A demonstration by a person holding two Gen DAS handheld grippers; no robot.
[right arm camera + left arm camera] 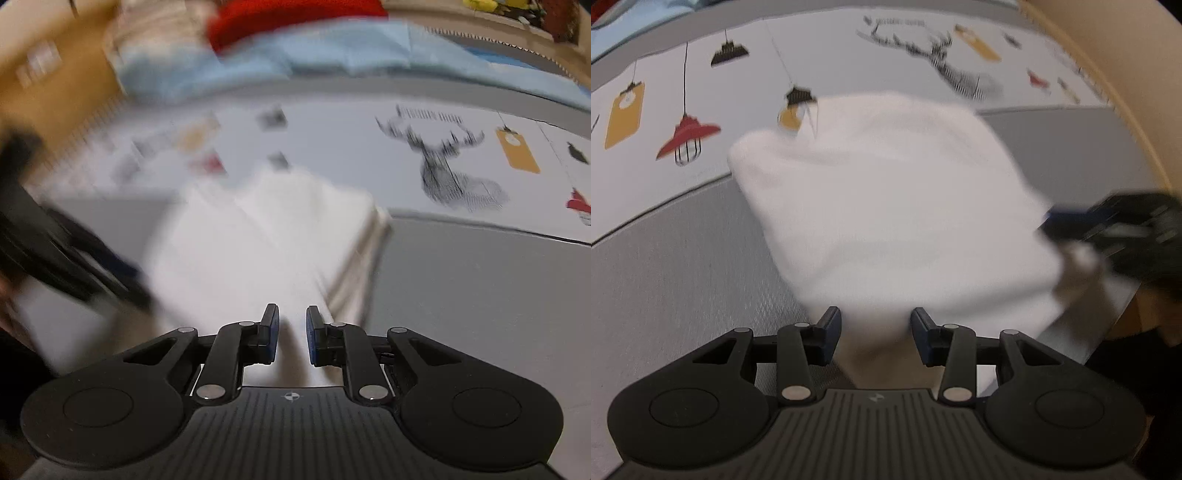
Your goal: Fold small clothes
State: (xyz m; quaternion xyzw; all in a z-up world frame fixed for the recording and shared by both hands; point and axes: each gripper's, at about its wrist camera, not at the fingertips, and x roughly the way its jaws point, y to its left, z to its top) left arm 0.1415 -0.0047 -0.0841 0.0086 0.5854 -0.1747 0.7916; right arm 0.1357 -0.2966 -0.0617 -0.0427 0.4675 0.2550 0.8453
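Observation:
A white folded cloth lies on the grey mat, blurred by motion in both views. My left gripper stands over its near edge. The jaws are spread wide, with cloth in the gap, and the pads do not press on it. My right gripper hovers over the cloth near its right-hand fold, with a narrow gap between the blue pads and nothing pinched. The left wrist view also shows the right gripper as a dark blur at the cloth's right corner. The left gripper is smeared at the left edge of the right wrist view.
A white printed mat with lamps and a deer drawing lies behind the cloth, on a grey surface. Farther back are a light blue garment, something red and a brown cardboard box. The table edge runs close on the right.

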